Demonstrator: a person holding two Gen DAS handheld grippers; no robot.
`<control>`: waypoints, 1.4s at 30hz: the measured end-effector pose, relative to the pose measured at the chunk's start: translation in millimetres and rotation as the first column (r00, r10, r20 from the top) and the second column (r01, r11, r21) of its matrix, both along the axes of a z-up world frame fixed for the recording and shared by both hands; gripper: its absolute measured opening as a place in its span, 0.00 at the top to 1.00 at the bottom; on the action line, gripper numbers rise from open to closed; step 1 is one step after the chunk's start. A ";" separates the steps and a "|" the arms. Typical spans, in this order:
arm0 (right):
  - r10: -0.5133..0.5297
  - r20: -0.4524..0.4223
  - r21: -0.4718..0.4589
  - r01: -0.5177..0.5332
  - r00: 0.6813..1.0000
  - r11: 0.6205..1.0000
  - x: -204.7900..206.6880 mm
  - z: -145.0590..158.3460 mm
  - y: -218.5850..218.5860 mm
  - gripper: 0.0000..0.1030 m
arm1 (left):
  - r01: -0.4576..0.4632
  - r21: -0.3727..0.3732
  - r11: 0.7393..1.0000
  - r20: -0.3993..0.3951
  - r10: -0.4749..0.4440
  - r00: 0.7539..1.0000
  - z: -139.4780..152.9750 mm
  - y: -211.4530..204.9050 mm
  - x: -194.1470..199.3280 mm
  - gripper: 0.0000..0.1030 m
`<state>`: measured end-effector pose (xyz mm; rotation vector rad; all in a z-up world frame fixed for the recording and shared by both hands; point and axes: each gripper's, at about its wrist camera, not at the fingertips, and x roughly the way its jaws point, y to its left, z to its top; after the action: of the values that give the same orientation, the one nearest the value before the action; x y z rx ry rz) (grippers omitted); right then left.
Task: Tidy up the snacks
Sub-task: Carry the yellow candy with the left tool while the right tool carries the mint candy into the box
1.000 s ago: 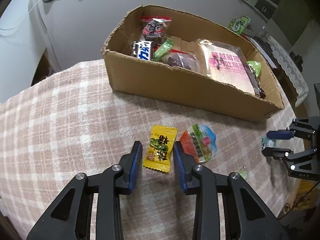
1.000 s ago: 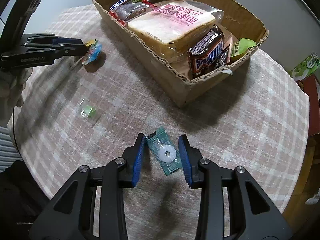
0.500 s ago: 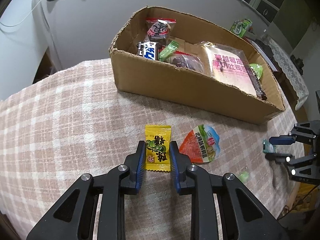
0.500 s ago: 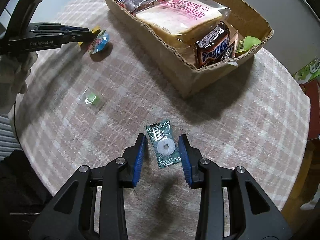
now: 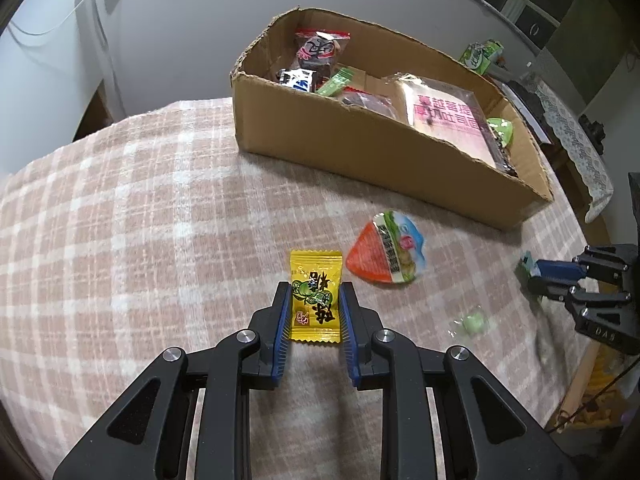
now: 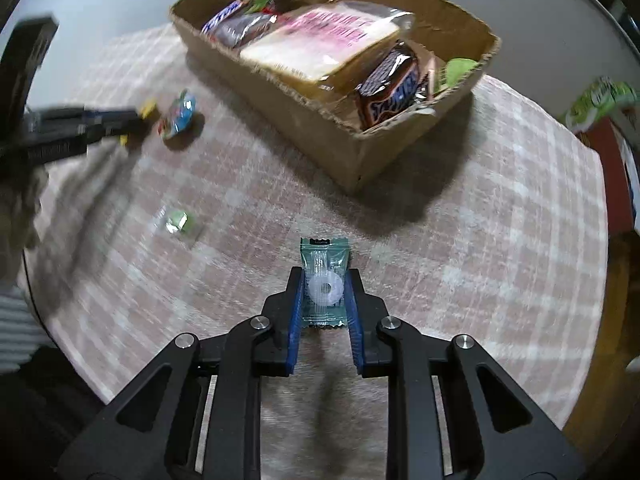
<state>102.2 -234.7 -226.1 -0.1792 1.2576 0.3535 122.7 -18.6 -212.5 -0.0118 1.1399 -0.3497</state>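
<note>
Our left gripper [image 5: 313,306] pinches the yellow candy [image 5: 315,296] by its side edges, low over the plaid table [image 5: 140,208]. Our right gripper [image 6: 324,294] pinches the green mint [image 6: 324,286] the same way, its far end sticking out past the blue pads [image 6: 295,312].

The box [image 5: 360,160] stands beyond both grippers at the far side of the table, already holding a bread pack [image 5: 444,118], chocolate bars [image 6: 394,90] and other wrapped snacks. Its near wall rises between the held sweets and the inside.

Two snacks lie loose on the table: a jelly cup [image 5: 386,254] just right of the yellow candy, near the box wall, and a small green sweet [image 5: 472,324] in clear wrap, between the two grippers. In the right view the left gripper is blurred, with the jelly cup just beside its tips.

A green packet [image 5: 478,56] sits beyond the box, off the table.
</note>
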 end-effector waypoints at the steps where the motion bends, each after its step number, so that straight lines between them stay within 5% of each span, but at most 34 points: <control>1: -0.010 0.006 0.008 0.010 1.000 1.000 -0.1 3.1 -1.1 0.80 | -0.002 -0.003 1.000 0.001 0.002 1.000 1.2 0.0 -1.5 0.79; 25: -0.128 0.209 0.132 0.102 0.970 0.986 36.6 98.0 -15.1 0.80 | 0.024 -0.076 0.997 0.207 -0.008 0.978 94.2 -26.8 20.1 0.79; 42: -0.127 0.242 0.126 0.099 0.962 0.987 92.2 108.7 -2.2 0.80 | 0.012 -0.098 0.995 0.207 0.008 0.978 96.2 -46.5 66.2 0.79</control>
<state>194.4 -236.9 -117.5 -0.0518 0.9912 0.2926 188.9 -65.1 -116.4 -0.0602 0.9158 -0.3997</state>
